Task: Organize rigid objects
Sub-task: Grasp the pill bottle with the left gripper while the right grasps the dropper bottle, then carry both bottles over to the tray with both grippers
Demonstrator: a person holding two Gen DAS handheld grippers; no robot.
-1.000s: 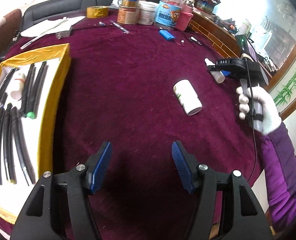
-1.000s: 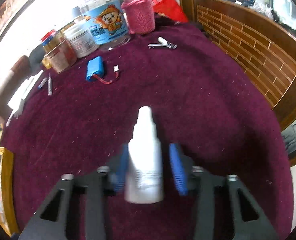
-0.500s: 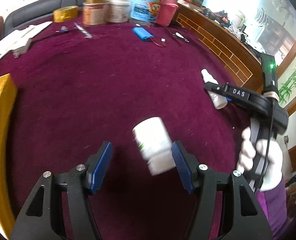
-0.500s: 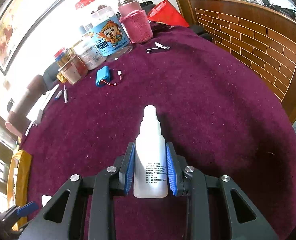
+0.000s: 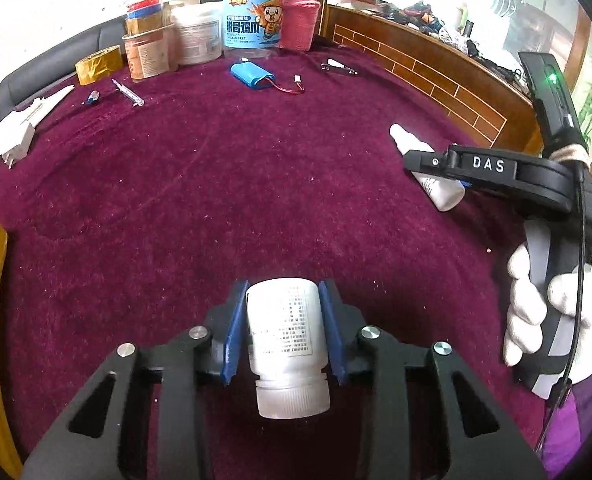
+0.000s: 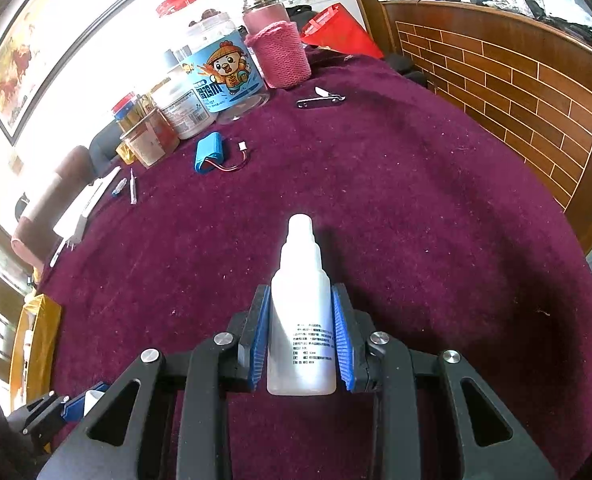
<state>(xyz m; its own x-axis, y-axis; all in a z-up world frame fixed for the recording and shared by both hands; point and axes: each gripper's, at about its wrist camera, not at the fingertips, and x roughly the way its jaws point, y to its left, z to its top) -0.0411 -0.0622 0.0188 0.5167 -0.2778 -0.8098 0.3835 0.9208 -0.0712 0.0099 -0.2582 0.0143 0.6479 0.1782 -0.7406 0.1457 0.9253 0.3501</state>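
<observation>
White plastic pill bottle (image 5: 284,332) is sitting clamped between the left gripper's (image 5: 283,320) blue pads; the right gripper (image 6: 300,328) is squeezing a translucent white dropper bottle (image 6: 300,320) above the maroon tablecloth (image 6: 415,208).

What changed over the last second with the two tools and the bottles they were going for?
The left tool moved right to the white pill bottle that lay on the cloth and shut on it; its cap faces the camera. The right tool, just shutting a second ago, now grips the dropper bottle firmly. The blue battery pack and the jars behind it stayed put.
</observation>
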